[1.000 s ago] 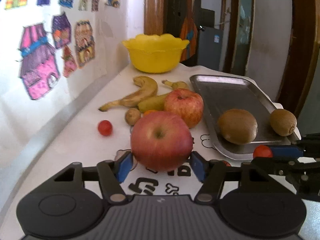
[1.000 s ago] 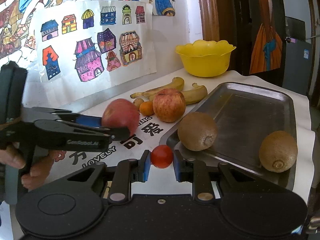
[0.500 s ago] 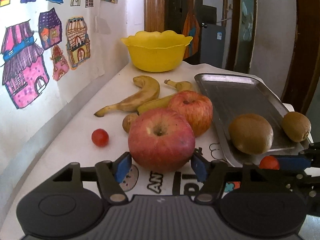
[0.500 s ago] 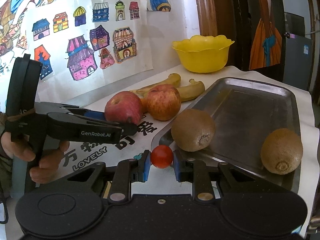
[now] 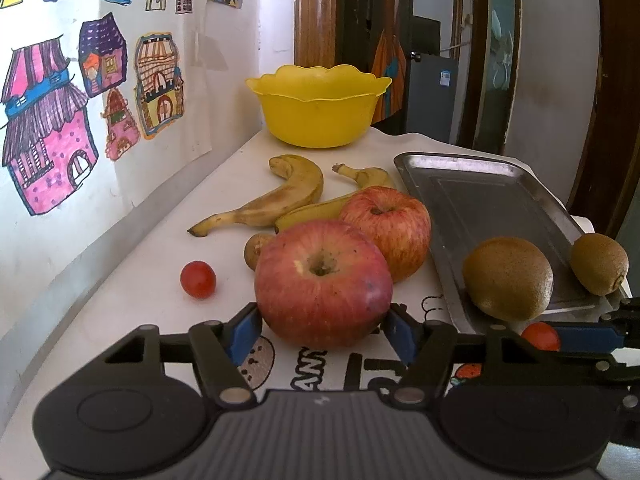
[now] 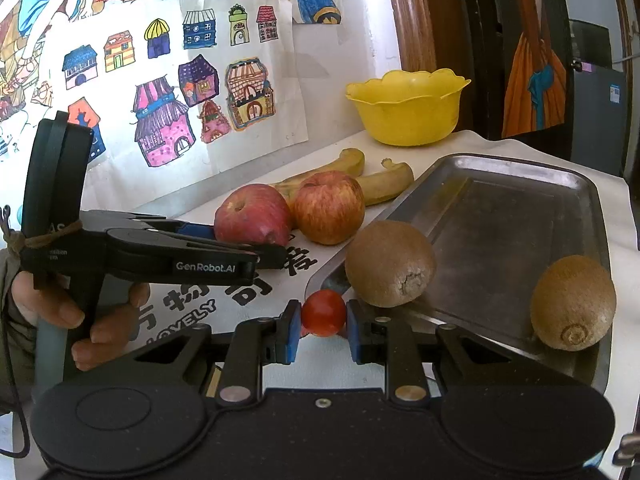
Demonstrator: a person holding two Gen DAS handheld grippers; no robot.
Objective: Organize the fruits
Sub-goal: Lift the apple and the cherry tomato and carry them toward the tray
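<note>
My left gripper (image 5: 322, 330) is shut on a large red apple (image 5: 323, 282), held just above the printed cloth; the apple also shows in the right wrist view (image 6: 252, 218). My right gripper (image 6: 322, 330) is shut on a cherry tomato (image 6: 323, 313), held near the front left corner of the metal tray (image 6: 520, 208). Two kiwis (image 6: 390, 263) (image 6: 573, 302) lie on the tray. A second apple (image 5: 386, 229), two bananas (image 5: 280, 198) and a loose cherry tomato (image 5: 198, 279) lie on the table.
A yellow bowl (image 5: 318, 104) stands at the back of the table. A small brown fruit (image 5: 256, 244) lies behind the held apple. A wall with drawings (image 5: 48, 140) runs along the left. The tray (image 5: 492, 208) takes up the right side.
My left gripper has carried the apple forward, closer to the second apple and bananas. My right gripper has edged forward with the tomato towards the tray corner.
</note>
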